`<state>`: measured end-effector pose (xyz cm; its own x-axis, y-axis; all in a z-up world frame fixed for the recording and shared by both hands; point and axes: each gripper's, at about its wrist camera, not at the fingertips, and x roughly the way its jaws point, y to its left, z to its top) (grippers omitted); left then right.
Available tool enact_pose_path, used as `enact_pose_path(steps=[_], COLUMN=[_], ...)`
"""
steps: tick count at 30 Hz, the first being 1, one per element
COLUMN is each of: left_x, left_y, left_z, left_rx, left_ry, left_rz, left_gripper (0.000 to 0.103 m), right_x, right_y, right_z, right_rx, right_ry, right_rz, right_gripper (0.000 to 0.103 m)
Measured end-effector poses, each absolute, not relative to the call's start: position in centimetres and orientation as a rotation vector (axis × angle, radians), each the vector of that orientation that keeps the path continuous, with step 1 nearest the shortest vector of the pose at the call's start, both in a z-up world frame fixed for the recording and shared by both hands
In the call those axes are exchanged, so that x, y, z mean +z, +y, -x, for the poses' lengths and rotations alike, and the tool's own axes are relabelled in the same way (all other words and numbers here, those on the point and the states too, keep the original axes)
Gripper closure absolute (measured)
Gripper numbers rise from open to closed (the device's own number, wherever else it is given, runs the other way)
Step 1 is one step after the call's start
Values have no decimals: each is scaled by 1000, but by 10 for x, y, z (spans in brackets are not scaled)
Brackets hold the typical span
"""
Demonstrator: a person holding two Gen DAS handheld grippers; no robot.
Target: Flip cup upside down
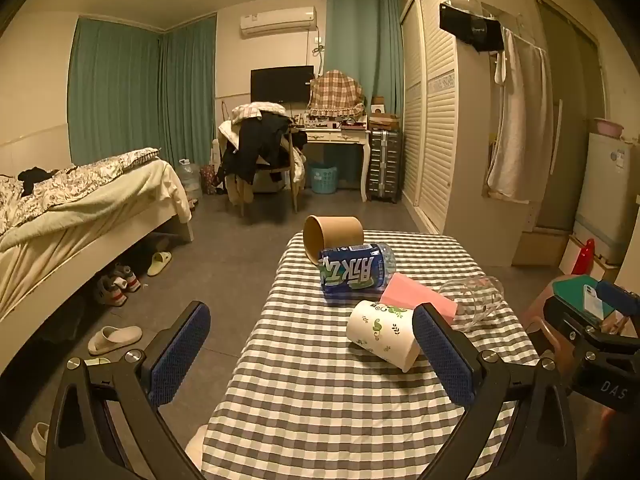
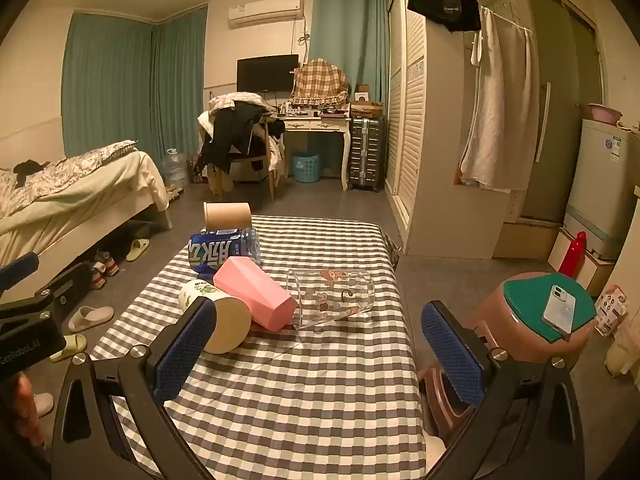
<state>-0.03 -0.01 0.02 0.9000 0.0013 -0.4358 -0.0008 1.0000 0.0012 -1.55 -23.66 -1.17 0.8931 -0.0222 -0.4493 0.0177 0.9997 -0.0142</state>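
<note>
Several cups lie on their sides on a checked table [image 1: 320,400] [image 2: 304,392]. A white leaf-print cup [image 1: 380,334] [image 2: 218,322] is nearest. A pink cup [image 1: 416,294] [image 2: 254,292], a clear glass cup [image 1: 476,298] [image 2: 332,296] and a brown paper cup [image 1: 332,236] [image 2: 226,216] lie behind it. My left gripper [image 1: 312,340] is open and empty, short of the white cup. My right gripper [image 2: 316,340] is open and empty, in front of the glass cup.
A blue-labelled bottle [image 1: 356,272] [image 2: 222,254] lies among the cups. A stool with a phone [image 2: 558,310] stands right of the table. A bed [image 1: 80,208], slippers [image 1: 114,338], a chair with clothes and a wardrobe surround the table.
</note>
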Motion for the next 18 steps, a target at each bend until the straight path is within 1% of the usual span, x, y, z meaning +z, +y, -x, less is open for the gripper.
enact_pose_path(steps=[18], left_x=[0], left_y=[2], left_z=[-1], left_rx=[-4], left_ry=[458], left_rz=[2], left_gripper=[0], right_x=[-12], right_y=[-236], right_z=[14], right_rx=[-18], right_ry=[470], right_rz=[13], right_gripper=[0])
